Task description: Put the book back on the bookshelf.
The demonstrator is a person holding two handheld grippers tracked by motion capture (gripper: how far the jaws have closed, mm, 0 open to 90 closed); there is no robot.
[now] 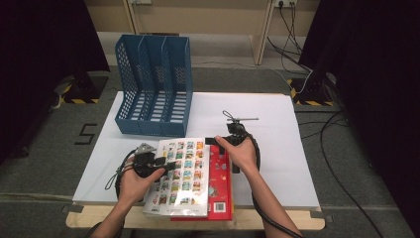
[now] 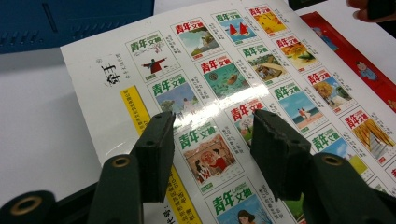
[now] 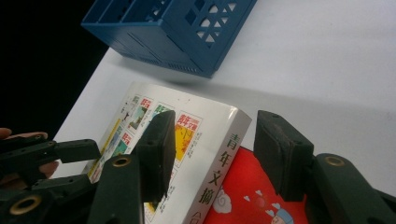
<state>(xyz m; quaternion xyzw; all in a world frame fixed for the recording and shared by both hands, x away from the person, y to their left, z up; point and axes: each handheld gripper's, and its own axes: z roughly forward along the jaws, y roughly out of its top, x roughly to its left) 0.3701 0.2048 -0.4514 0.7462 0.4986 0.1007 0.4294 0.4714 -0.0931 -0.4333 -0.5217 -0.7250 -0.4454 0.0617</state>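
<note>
Thick white book with a glossy cover of small picture tiles (image 1: 181,171) lay flat near the front edge of the white table sheet (image 1: 277,119), stacked on a flat red book with cartoon print (image 1: 220,183) whose right strip stuck out from under it. Blue plastic three-slot file rack (image 1: 154,84) stood behind the books, toward the far left of the sheet, apart from them. Left gripper (image 1: 166,166) sat at the white book's left edge, jaws reaching in over the cover; in the left gripper view its black jaws were partly spread above the tiled cover (image 2: 243,84), nothing between the pads, no pinch visible. Right gripper (image 1: 218,140) was at the far right corner of the stack, held by the person's right hand (image 1: 241,153). In the right gripper view its jaws stood apart, straddling the white book's spine corner (image 3: 224,154), left pad over the cover, right pad over the red book (image 3: 252,196); pads not pressing on anything that I could see. The left gripper (image 3: 70,151) showed at the lower left of that view.
</note>
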